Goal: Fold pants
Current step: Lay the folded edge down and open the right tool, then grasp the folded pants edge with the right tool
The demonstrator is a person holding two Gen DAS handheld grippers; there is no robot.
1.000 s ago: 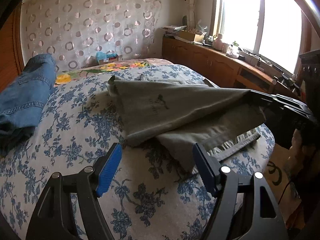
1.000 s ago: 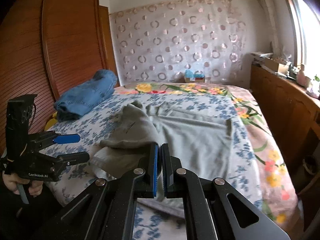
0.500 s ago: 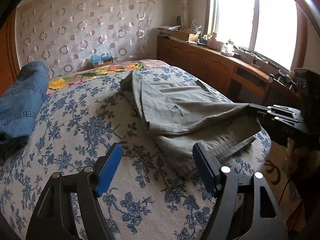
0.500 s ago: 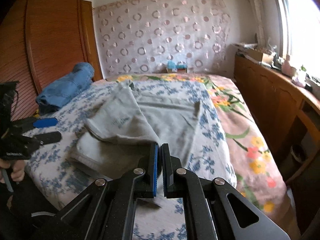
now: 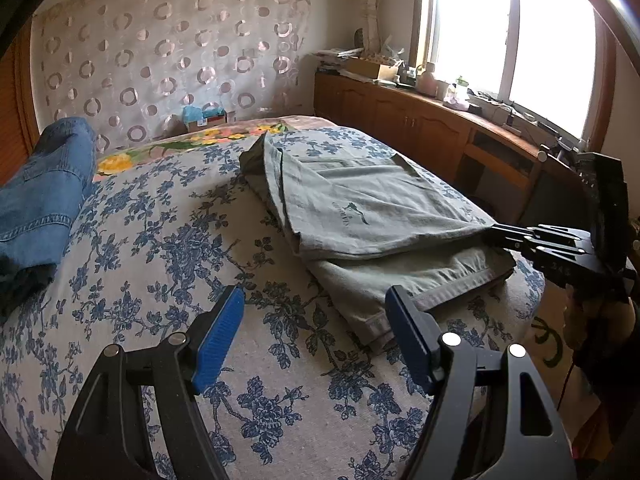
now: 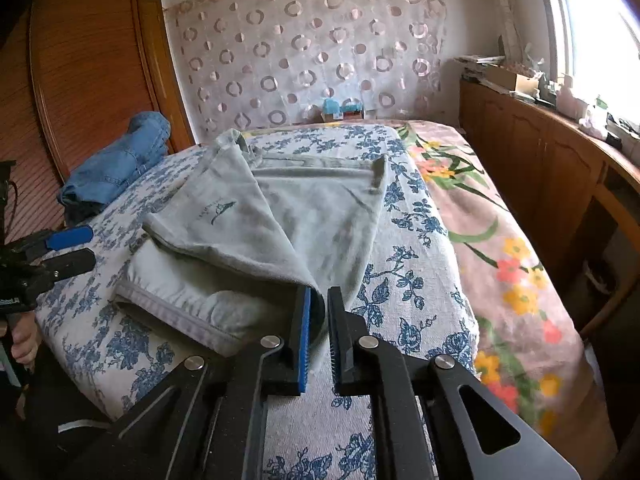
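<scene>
At nine o'clock a rolled blue denim garment [image 5: 44,196] lies on the blue-flowered white bedspread [image 5: 160,240]. The left gripper [image 5: 314,328] hangs released, blue pads wide apart, over bare bedspread. At centre the grey-green cotton pants [image 5: 360,216] lie folded over themselves. At three o'clock the right gripper [image 6: 318,320] has its pads slightly parted around the top layer's corner, perhaps barely touching it

hidden: small dark printed logo [image 5: 352,216] on grey-green folded pants [image 5: 360,220], lettering too small to read | cut off: folded blue denim jeans [image 5: 36,200], left edge | blurred: cluttered items on far wooden windowsill counter [image 6: 560,92]
</scene>
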